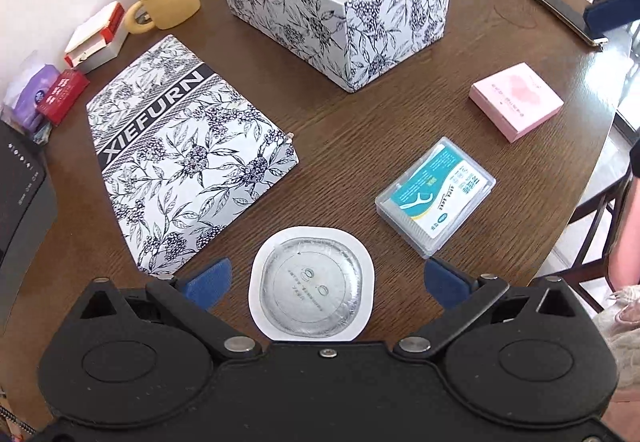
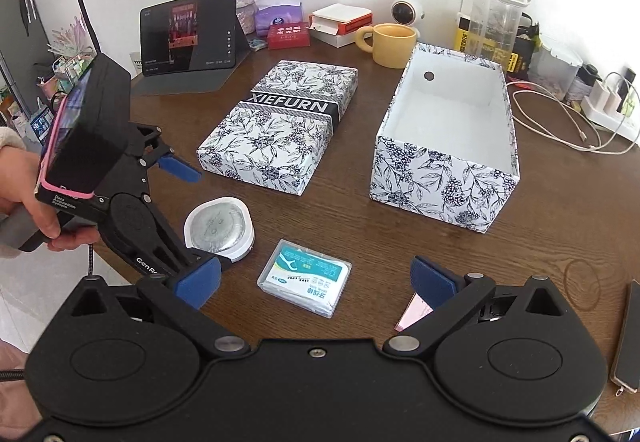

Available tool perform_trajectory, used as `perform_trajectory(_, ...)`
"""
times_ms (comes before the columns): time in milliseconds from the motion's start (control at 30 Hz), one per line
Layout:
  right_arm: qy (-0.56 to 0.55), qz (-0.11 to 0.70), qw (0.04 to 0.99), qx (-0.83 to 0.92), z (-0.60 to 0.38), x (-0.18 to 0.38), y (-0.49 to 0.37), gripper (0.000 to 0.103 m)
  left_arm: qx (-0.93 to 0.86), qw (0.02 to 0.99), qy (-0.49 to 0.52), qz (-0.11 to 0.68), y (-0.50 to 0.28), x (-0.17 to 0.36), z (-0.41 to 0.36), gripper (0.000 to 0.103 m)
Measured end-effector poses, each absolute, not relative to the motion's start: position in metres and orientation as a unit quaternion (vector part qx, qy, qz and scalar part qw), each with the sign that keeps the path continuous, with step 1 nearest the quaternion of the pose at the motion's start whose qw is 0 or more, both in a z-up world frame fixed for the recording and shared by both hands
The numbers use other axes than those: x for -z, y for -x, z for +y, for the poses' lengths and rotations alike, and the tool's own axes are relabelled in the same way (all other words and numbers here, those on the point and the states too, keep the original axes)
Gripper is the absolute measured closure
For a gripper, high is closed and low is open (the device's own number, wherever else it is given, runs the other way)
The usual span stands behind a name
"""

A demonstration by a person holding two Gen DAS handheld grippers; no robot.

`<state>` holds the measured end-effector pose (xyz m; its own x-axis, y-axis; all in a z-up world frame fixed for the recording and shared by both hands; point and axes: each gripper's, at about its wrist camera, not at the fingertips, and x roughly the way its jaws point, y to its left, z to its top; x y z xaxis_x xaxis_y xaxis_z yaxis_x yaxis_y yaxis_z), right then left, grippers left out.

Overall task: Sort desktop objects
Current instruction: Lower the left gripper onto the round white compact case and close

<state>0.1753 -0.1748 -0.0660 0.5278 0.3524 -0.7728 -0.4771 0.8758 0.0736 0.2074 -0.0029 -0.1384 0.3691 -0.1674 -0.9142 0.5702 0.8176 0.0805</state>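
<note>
While my left gripper (image 1: 320, 282) hangs spread wide, its blue pads either side of the foil-sealed round cup (image 1: 311, 290) without touching, my right gripper (image 2: 316, 282) is likewise released above the dental floss pick case (image 2: 305, 278). That case lies flat, long axis slanting toward the open floral box (image 2: 444, 145). The XIEFURN lid (image 2: 280, 125) lies beside the box.

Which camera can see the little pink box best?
The left wrist view: the pink box lies whole and unblocked on the table. In the right wrist view only a pink corner peeks from behind the right tongs.
</note>
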Motion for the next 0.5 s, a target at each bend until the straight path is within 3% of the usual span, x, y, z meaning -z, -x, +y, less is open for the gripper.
perform_trajectory(500, 0.217, 0.438, 0.801, -0.344, -0.132, 0.082, -0.206, 0.001, 0.300, 0.751, -0.265, 0.525, -0.242, 0.169, 0.003, 0.012)
